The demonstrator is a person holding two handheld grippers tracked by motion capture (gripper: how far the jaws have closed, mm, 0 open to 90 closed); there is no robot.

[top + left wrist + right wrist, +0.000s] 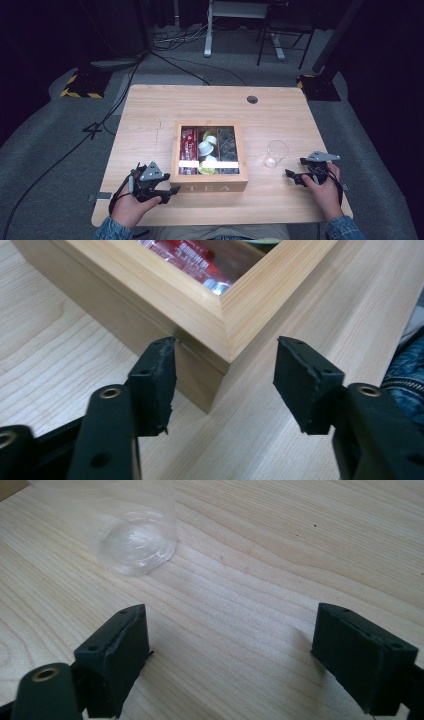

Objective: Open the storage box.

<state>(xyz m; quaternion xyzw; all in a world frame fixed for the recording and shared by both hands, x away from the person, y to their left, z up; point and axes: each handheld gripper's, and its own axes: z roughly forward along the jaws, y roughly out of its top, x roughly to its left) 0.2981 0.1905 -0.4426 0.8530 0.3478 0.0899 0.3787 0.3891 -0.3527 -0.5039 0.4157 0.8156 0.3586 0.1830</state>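
My left claw (225,385) stands released around the near corner of the square wooden tea box (200,310); my right claw (230,655) rests released near the clear plastic cup (132,535).

dim surround, lit table (150,107) (soft)

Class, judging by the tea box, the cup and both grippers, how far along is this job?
Done: the tea box sits in place showing its packets.

In hand: the left gripper straddles the box's near corner, jaws not gripping it.

Left: nothing is out yet. The clear cup looks empty, and the right gripper waits open beside it.
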